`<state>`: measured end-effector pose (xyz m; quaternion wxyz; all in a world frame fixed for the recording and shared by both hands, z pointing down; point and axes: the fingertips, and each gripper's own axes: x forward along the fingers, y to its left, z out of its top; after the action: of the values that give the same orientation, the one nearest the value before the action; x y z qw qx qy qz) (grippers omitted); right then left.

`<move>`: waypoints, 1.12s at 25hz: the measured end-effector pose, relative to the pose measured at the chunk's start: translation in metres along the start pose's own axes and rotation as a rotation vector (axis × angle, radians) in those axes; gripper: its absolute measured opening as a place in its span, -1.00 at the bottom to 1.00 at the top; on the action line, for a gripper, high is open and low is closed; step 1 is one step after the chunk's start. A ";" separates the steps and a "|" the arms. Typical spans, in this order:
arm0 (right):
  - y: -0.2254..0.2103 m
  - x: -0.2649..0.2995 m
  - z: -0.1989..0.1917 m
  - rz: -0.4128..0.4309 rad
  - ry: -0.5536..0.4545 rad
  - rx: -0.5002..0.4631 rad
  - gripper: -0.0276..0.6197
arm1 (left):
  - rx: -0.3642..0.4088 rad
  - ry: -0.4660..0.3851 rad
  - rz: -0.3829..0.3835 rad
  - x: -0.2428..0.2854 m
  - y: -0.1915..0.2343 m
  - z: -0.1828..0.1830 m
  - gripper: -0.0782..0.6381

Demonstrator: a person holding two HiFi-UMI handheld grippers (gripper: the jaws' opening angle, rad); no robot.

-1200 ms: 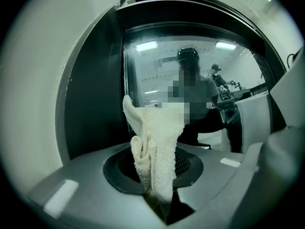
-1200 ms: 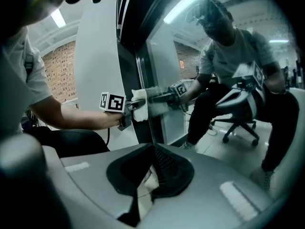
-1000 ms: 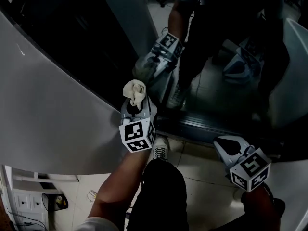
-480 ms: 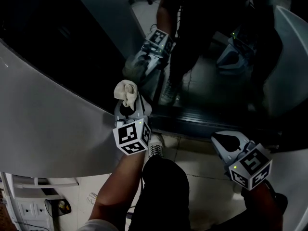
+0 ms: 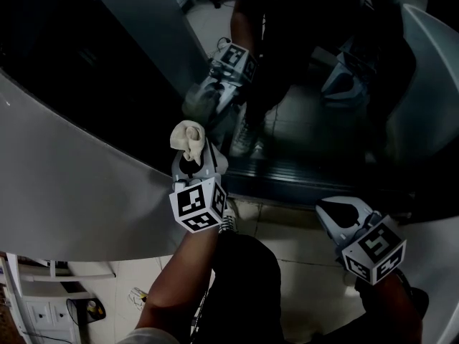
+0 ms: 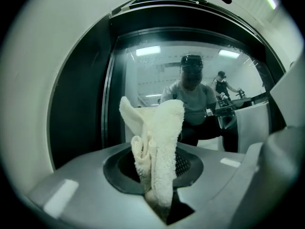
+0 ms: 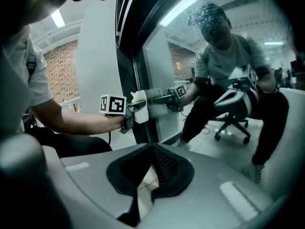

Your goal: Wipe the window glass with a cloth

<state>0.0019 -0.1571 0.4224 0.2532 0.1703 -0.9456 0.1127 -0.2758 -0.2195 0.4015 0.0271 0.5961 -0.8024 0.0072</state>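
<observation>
Pale grey curved wall panel fills the left of the head view and edges the dark window glass, which runs off the top of that view. Next comes the left gripper, raised toward the pane on the person's bare forearm. Its jaws are clamped on the lower folds of a bunched cream terry cloth, so a soft wad stands out past the tips. Held that way, I judge, cloth rather than plastic is what meets the glass.

The wad sits at the pane's lower part, just above the black sill. Whether it presses on the glass or stops just short is hard to say. The right gripper view shows it meeting its own reflection, while from above a dark gap seems to lie between them. The wad itself hides how much cloth is inside the jaws. No dirt or streaks can be made out, since reflections of the person and the room cover the pane.

Farthest right, the right gripper hangs low over the tiled floor, well apart from the window. Its jaws are closed tip to tip on nothing, and it is apparently idle.
</observation>
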 end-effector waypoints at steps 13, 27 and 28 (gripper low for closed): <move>0.013 -0.016 0.015 -0.033 -0.017 -0.017 -0.91 | -0.029 -0.003 -0.024 -0.014 -0.012 0.010 -0.47; 0.042 0.023 0.013 -0.054 -0.122 0.131 -0.91 | 0.120 0.054 -0.117 0.003 0.006 0.014 -0.47; 0.044 0.024 0.013 -0.058 -0.126 0.140 -0.91 | 0.125 0.055 -0.120 0.003 0.006 0.016 -0.47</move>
<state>-0.0396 -0.1270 0.4185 0.1837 0.2215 -0.9442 0.1602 -0.2834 -0.2214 0.3860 0.0123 0.6434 -0.7620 0.0719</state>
